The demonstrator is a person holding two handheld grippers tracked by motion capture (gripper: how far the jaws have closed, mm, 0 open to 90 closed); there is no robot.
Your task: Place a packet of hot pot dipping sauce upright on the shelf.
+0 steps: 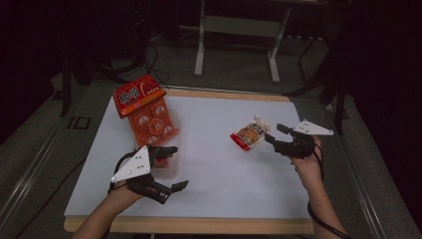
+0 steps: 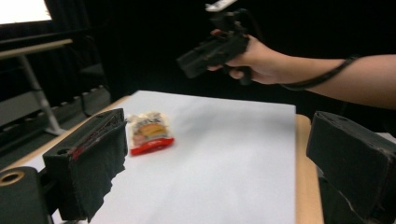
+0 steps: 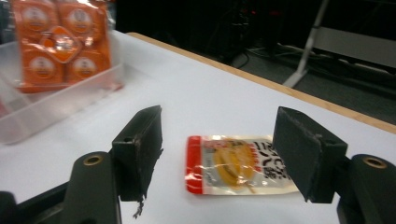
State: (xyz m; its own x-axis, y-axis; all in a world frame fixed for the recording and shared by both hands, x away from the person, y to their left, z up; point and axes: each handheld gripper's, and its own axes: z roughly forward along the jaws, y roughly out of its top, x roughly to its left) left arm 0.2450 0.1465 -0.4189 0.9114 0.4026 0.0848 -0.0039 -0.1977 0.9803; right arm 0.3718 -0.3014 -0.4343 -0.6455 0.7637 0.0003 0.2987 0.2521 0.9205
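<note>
The snack pouch (image 3: 238, 164), a small flat packet with a red end band and a yellow-orange picture on its front, is lying loose on the white counter (image 1: 209, 164) toward the person's right, and nothing is gripping it yet, so the pick-up is only being lined up. The right hand-held gripper (image 1: 276, 134) is coming at it low and nearly level; in the right gripper view its two black jaws are standing apart on either side of the pouch, the pads clear of the wrapper, with the pouch lying flat between and just beyond them. The jaws look partly spread rather than fully wide, and I judge that they are being brought in around the packet, but no pinch is being made at this point. The left hand-held gripper (image 1: 171, 167) is hovering over the near left part of the counter with its jaws spread wide and nothing between them; in the left gripper view the pouch (image 2: 149, 133) is showing well ahead of its pads, and the right hand (image 2: 254, 58) is holding its tool above the far edge. Beyond the left hand-held gripper, a clear plastic tray (image 3: 60, 105) is sitting at the far left of the counter with an orange multi-pack of snacks (image 1: 149, 117) leaning in it. What is left, as I read it, is closing on the pouch, lifting it, and probably carrying it across to that tray.
</note>
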